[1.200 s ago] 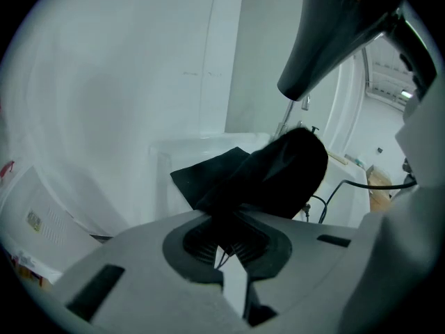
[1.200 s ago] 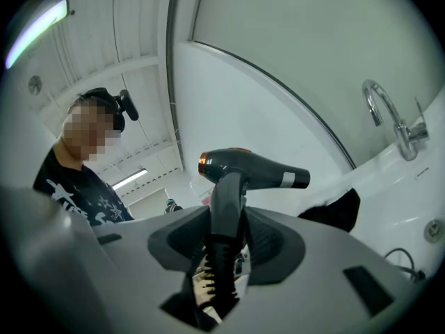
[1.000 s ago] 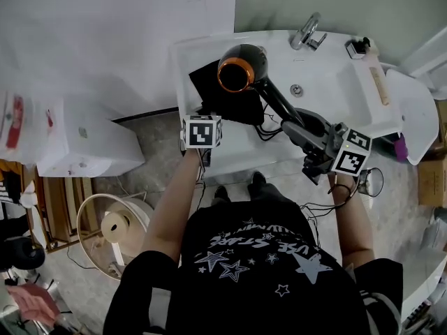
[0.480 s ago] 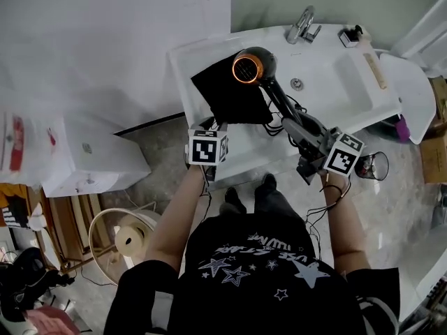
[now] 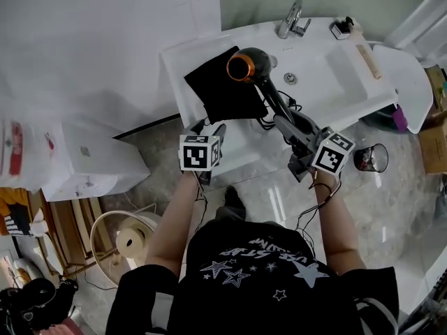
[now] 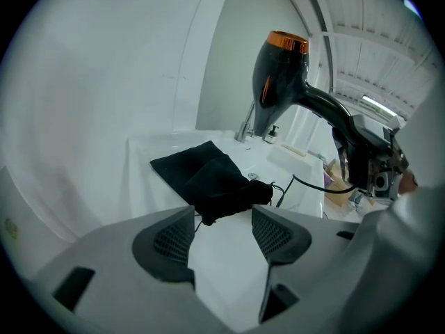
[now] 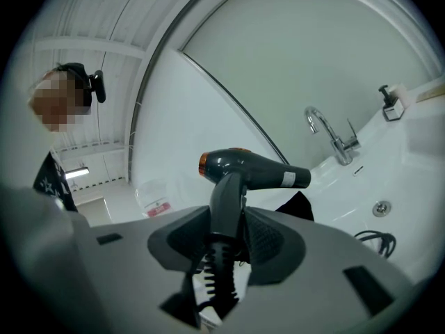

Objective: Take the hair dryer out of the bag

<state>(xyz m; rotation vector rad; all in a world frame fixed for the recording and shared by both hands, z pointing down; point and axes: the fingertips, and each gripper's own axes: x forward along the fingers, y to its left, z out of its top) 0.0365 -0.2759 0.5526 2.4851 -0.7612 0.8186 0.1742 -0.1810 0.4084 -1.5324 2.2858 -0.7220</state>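
Two grippers are working over a white washbasin (image 5: 349, 82).

Head view: the left gripper (image 5: 211, 128) is pointing down at the washbasin's front-left edge, with the forearm stretched out. The right gripper (image 5: 288, 123) is reaching in level from the front edge and holding the hair dryer (image 5: 246, 65) aloft above the black bag (image 5: 218, 93), which is lying flat on the left rim. The shirt lettering (image 5: 262, 246) is showing upside down and cannot be read.

Left gripper view: the jaws have just been opening and are standing spread with nothing between them. The bag is lying beyond them.

Right gripper view: the jaws are pinching the hair dryer's handle. The white label (image 7: 288, 179) on its barrel is too small to read.
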